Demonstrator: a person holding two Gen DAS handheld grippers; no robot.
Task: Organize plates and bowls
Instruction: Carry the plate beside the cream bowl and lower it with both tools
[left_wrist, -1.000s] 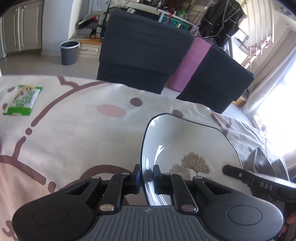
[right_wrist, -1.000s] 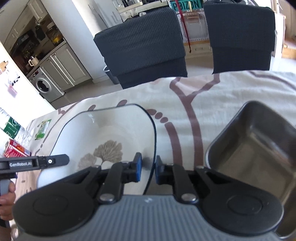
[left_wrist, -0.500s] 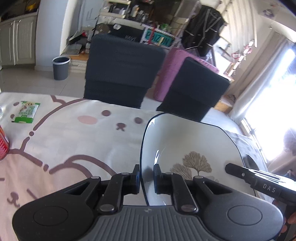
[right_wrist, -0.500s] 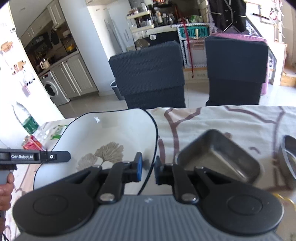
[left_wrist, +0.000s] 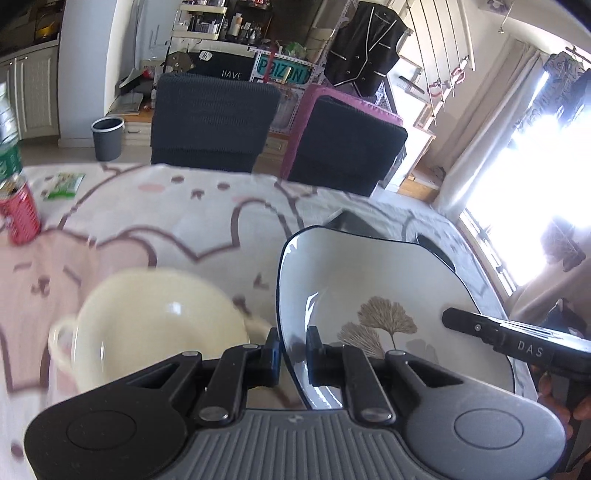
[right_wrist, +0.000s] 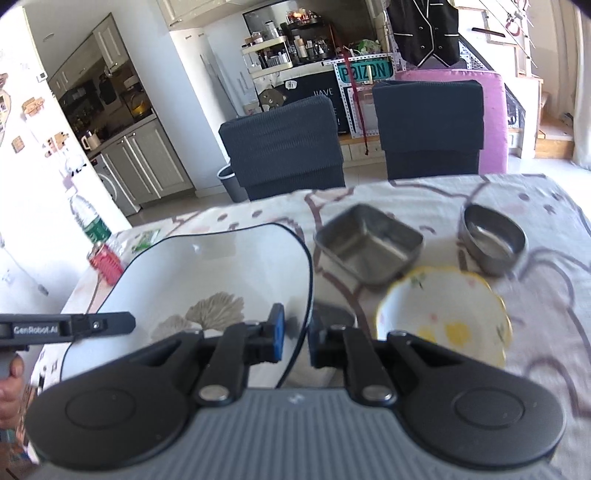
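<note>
Here's the white plate (left_wrist: 388, 291), glossy, dark-rimmed, leaf print in its well, carried clear above the tablecloth (left_wrist: 155, 221) with a gripper on each side. The left gripper (left_wrist: 291, 354) pinches the rim at nine o'clock, the right gripper (right_wrist: 293, 338) pinches it at three. Glazed ceramic, I'd judge: stiff, weighty, slick, chippable, so opposite rim grips look sensible. Below, a cream bowl (left_wrist: 155, 325) at eight o'clock; the right wrist view shows a steel tray (right_wrist: 369, 243) at one, a flowered bowl (right_wrist: 443, 314) at three.
</note>
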